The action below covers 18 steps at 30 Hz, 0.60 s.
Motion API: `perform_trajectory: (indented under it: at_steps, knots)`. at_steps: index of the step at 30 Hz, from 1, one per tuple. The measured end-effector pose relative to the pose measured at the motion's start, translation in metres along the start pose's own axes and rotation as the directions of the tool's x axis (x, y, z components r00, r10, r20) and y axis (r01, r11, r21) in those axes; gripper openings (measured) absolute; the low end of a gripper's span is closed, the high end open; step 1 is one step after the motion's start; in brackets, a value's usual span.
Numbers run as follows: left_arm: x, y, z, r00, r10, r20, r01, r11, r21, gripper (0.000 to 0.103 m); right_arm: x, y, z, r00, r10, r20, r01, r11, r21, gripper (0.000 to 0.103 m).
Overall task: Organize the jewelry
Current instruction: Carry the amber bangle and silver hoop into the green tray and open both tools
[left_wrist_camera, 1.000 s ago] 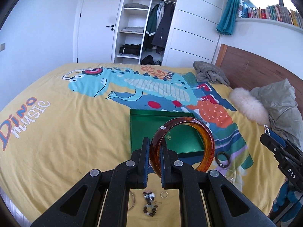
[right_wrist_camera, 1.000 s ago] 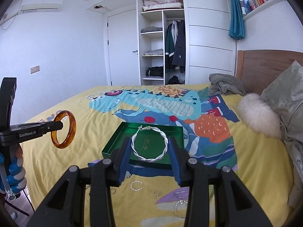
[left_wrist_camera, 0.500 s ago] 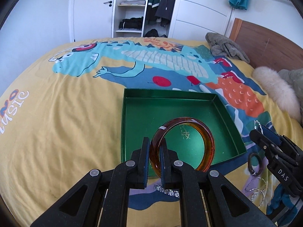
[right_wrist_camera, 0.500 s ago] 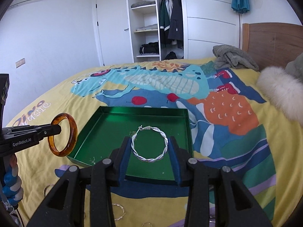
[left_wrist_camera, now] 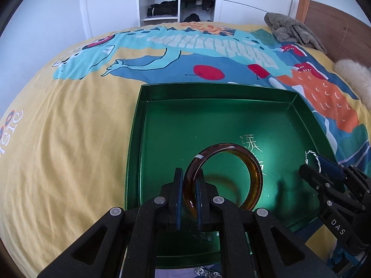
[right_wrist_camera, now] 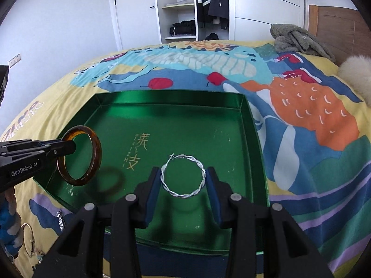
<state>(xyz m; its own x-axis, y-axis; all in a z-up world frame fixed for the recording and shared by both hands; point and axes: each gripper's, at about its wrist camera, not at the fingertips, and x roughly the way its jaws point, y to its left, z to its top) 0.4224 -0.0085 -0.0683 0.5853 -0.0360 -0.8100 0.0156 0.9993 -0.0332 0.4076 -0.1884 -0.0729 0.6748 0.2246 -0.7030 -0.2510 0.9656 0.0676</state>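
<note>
Jewelry pieces at 7 o'clock of the green tray (right_wrist_camera: 252,139) are cut off by the frame. Left hand-held gripper (left_wrist_camera: 187,199) pinches the amber bangle (left_wrist_camera: 254,173) above the tray; right hand-held gripper (right_wrist_camera: 183,185) pinches the twisted silver bracelet (right_wrist_camera: 184,176) there. Tray floor lies bare toward 12 o'clock.

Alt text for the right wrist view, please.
The right gripper holds a twisted silver bracelet over an open green tray on a dinosaur-print bedspread. At left, the left gripper holds an amber bangle above the tray.
</note>
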Motion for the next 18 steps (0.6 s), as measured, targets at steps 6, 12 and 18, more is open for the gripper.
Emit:
perform_trajectory:
  at_steps: [6,12,18]
  knots:
    - [0.011,-0.002,0.0,0.999,0.027,-0.027,-0.027,1.0,0.006,0.01,0.012,0.001,-0.003,0.999,-0.009,-0.031,0.009,1.0,-0.003,0.037]
    - [0.018,-0.001,0.0,0.998,0.039,-0.048,-0.039,0.999,0.0,0.01,0.02,0.002,-0.005,0.998,-0.022,-0.056,0.021,1.0,-0.024,0.037]
    - [0.023,-0.001,-0.001,0.997,0.054,-0.06,-0.054,0.999,-0.005,0.01,0.022,0.002,-0.006,0.998,-0.031,-0.055,0.029,0.999,-0.031,0.038]
